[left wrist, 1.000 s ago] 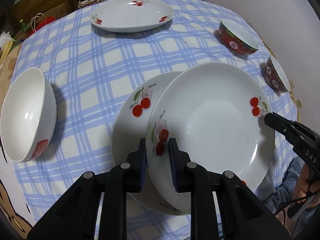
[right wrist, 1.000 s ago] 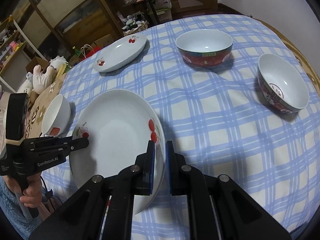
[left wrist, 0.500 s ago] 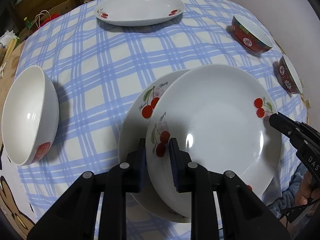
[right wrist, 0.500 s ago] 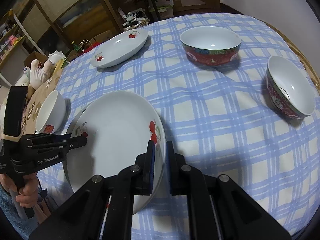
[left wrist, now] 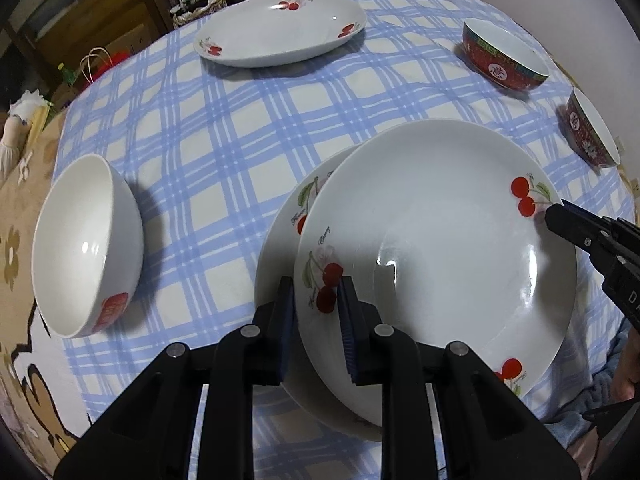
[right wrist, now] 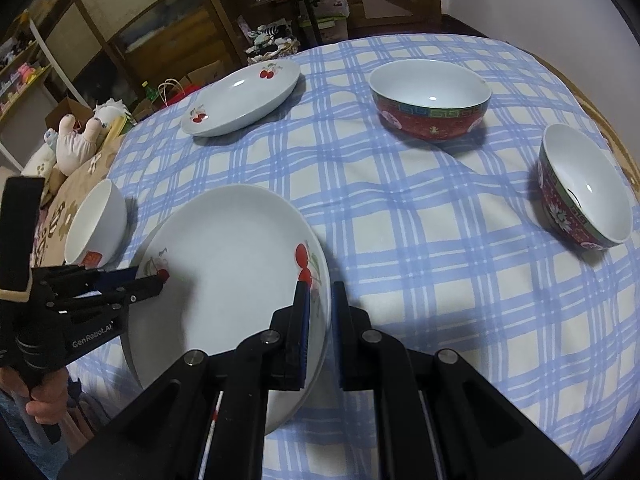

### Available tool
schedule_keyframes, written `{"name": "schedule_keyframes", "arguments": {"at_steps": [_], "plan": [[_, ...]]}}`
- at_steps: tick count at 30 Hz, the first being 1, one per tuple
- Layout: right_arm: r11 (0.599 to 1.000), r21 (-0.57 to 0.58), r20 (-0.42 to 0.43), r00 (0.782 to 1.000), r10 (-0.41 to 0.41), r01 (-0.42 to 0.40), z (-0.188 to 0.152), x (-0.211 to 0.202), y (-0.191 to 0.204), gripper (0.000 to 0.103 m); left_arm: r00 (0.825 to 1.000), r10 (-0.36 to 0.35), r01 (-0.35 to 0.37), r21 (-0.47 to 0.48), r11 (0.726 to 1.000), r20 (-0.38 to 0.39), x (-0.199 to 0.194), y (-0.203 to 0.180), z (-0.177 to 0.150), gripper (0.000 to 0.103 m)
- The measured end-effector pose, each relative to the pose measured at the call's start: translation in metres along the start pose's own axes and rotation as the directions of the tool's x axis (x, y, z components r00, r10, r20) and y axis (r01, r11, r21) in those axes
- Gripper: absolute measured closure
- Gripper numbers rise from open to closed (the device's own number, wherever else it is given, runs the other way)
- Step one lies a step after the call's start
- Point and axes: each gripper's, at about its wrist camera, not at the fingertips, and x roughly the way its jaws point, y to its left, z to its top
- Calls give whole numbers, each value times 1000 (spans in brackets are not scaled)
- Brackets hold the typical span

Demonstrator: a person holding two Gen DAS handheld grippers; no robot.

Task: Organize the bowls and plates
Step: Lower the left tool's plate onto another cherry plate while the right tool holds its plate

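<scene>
"GenRobot.AI" is showing in pale letters on the left gripper (right wrist: 154, 280). It is pinching one rim of the top plate (left wrist: 436, 248), a white dish with red cherries and small script, unreadable. The right gripper (right wrist: 320, 312) is clamping the opposite rim. The plate is sitting tilted, overlapping a matching lower plate (left wrist: 280, 240) on the blue checked tablecloth (left wrist: 224, 152). A white bowl (left wrist: 86, 246) with a red label is lying beside them. Farther off, a third cherry plate (left wrist: 280, 30) and two red bowls (right wrist: 430, 100) are resting apart.
</scene>
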Motion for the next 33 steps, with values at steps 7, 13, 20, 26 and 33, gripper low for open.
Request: {"name": "schedule_keyframes", "arguments": {"at_steps": [7,13,20,26,33], "plan": [[999,19,-8,1000,27,-27,-2,2,-1,92,997,49,-50,20,999,56,-6,-3,-1,82],[1000,-5,-9,1000,8,-8,-4,5,3,92,994,73,-75,21,997,82,-5,-3,1,82],[1000,-3,-14,1000,1,-1,-5,7,2,92,989,98,-103,46,994,113,-6,-8,-1,82],[1000,-5,-22,1000,-2,2,-6,10,3,92,989,95,-101,44,994,116,-6,-7,0,82],[1000,-6,-32,999,-1,1,-7,14,4,92,989,96,-102,44,994,114,-6,-7,0,82]]}}
